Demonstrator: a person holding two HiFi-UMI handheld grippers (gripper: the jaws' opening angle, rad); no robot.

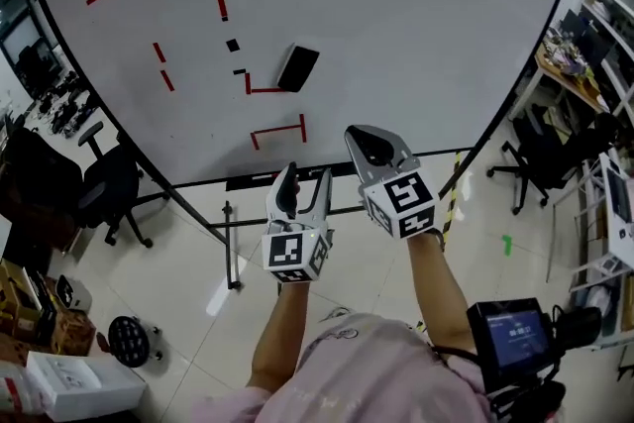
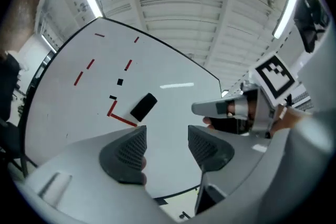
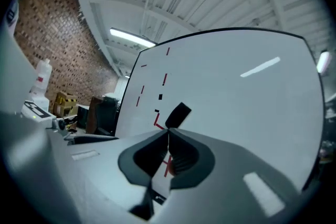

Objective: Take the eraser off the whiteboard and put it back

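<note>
A large whiteboard (image 1: pixel 416 5) stands ahead, the black eraser (image 1: pixel 298 67) stuck on it beside red marks (image 1: pixel 267 90). You hold both forearms up toward it: left claw (image 1: pixel 305 181) wide and empty, right claw (image 1: pixel 371 142) pressed together, empty.

Legible text, numbers, brands: none in any view.

1. Whiteboard (image 1: pixel 416 5): short red strokes and red corner brackets, plus two small black squares, in its left half and toward its lower edge. They are marks only and form no letters or figures.
2. Left marker cube (image 1: pixel 295 253): black-and-white square code pattern on each visible face, with no characters.
3. Right marker cube (image 1: pixel 406 201): the same kind of pattern, with no characters.
4. Small screen (image 1: pixel 515 332), at the lower right corner of the head view: blue display with pale lines, too small to read.
5. White box (image 1: pixel 84 386) on the floor, lower left: red mark on it, illegible.
6. White bottle (image 3: pixel 41 78), at the left edge of the right gripper view: red label, blurred.
</note>
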